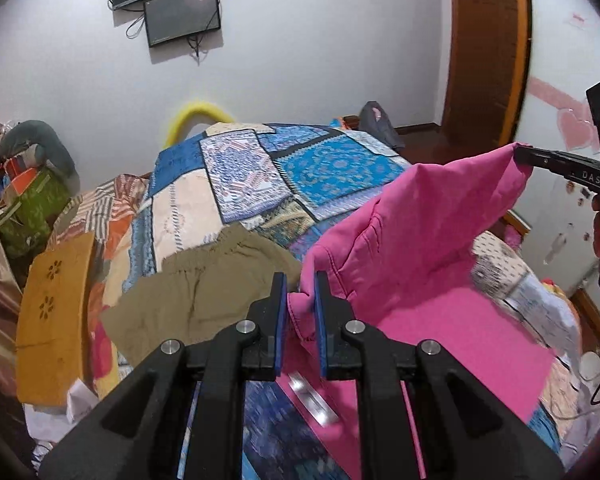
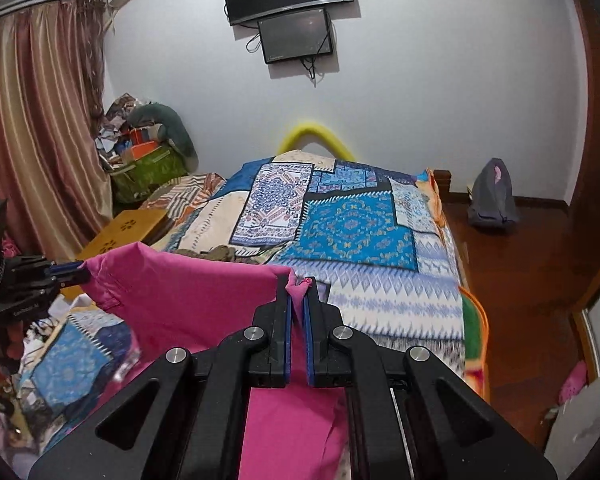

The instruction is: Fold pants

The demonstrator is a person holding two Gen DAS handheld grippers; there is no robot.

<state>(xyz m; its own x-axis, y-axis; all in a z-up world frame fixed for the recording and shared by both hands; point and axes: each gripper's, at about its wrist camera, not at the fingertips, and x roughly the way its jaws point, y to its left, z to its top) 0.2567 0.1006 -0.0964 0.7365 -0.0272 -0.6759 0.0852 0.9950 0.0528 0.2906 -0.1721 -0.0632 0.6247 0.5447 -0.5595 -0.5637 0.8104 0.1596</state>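
The pink pants point(image 1: 412, 248) hang in the air over the bed, stretched between my two grippers. My left gripper point(image 1: 300, 280) is shut on one edge of the pink cloth. My right gripper point(image 2: 299, 284) is shut on another corner of the pink pants point(image 2: 188, 292). The right gripper also shows at the right of the left wrist view point(image 1: 518, 151), and the left gripper at the left of the right wrist view point(image 2: 82, 270). The lower part of the pants drapes down under both grippers onto the bed.
The bed carries a blue patchwork cover point(image 2: 352, 232). Olive-green shorts point(image 1: 204, 292) lie on it beyond my left gripper. A yellow wooden board point(image 1: 56, 320) sits at the bed's left. Boxes and clutter point(image 2: 148, 148) pile by the curtain. A grey bag point(image 2: 494, 196) stands on the wooden floor.
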